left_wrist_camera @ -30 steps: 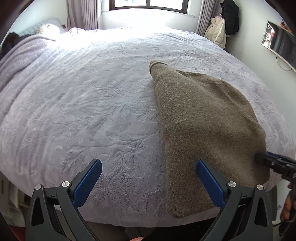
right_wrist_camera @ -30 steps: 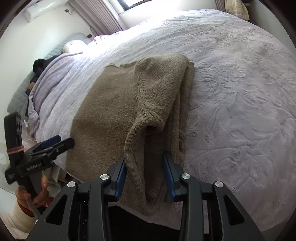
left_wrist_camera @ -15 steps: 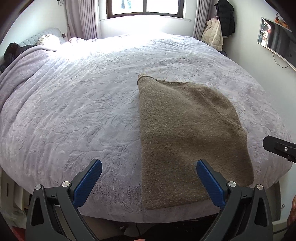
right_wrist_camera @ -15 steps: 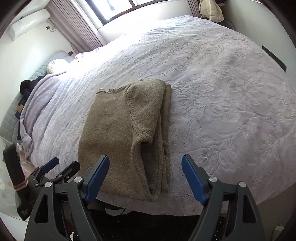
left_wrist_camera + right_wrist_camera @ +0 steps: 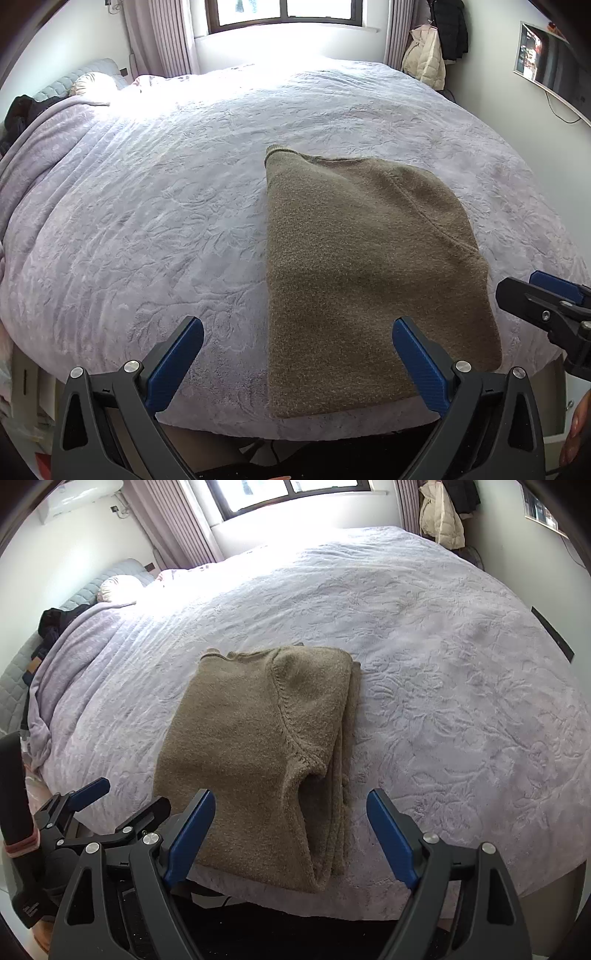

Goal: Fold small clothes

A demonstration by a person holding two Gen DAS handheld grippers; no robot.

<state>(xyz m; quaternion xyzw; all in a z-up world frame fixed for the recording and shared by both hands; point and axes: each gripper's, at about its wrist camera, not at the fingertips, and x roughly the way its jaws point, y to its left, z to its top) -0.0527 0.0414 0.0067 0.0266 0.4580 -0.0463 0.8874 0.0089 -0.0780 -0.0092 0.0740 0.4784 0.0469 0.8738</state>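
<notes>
Lavender embossed bedspread [image 5: 443, 657] carries a folded olive-brown knit sweater [image 5: 258, 738] near the bed's front edge, lying just ahead of the right claw [image 5: 291, 834] and ahead-right of the left claw [image 5: 297, 356], both spread wide, grasping nothing.

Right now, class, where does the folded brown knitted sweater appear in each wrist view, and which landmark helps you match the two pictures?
Left wrist view: the folded brown knitted sweater lies right of centre, reaching the bed's near edge.
Right wrist view: it lies centre-left, layered edges facing right.
Shared landmark: the cream padded jacket hanging beside the window, upper right in both.
</notes>
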